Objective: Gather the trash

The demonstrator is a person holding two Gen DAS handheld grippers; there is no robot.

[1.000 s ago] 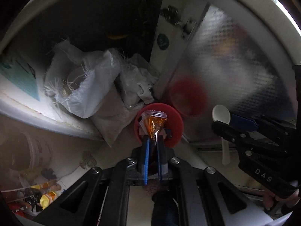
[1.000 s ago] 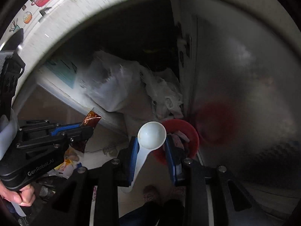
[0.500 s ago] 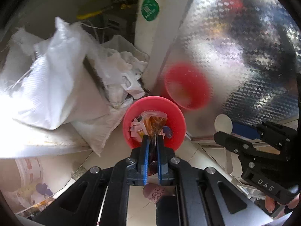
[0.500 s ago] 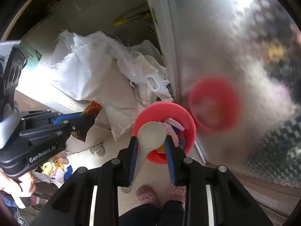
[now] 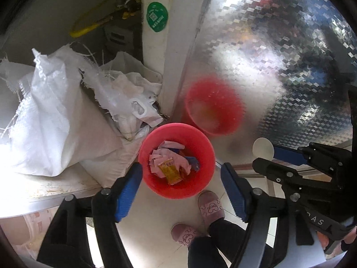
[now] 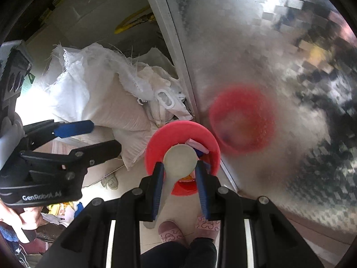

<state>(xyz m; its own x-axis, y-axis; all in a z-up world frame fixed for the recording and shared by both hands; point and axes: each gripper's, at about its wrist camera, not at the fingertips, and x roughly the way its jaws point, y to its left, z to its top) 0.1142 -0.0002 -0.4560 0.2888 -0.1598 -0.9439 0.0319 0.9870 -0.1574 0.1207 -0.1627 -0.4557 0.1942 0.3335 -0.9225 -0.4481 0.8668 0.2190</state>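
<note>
A red bin (image 5: 200, 147) stands on the floor below both grippers and holds pink scraps and other wrappers. An orange sachet (image 5: 170, 171) lies on top of that trash, free of any grip. My left gripper (image 5: 181, 173) hangs over the bin with its jaws opening wide and nothing between them. In the right wrist view the red bin (image 6: 160, 140) sits under my right gripper (image 6: 179, 171), which is shut on a white plastic spoon (image 6: 179, 162), bowl end forward. From that view the left gripper (image 6: 103, 136) shows at the left.
White woven sacks (image 5: 58, 120) are piled left of the bin against a white post (image 5: 169, 44). A shiny patterned metal door (image 5: 279, 67) at the right mirrors the bin. A person's pink slippers (image 5: 210, 207) stand on the floor just below the bin.
The left jaws have spread and the orange sachet has dropped from them into the red bin. Both grippers have come down closer to the bin. The spoon stays in the right gripper.
</note>
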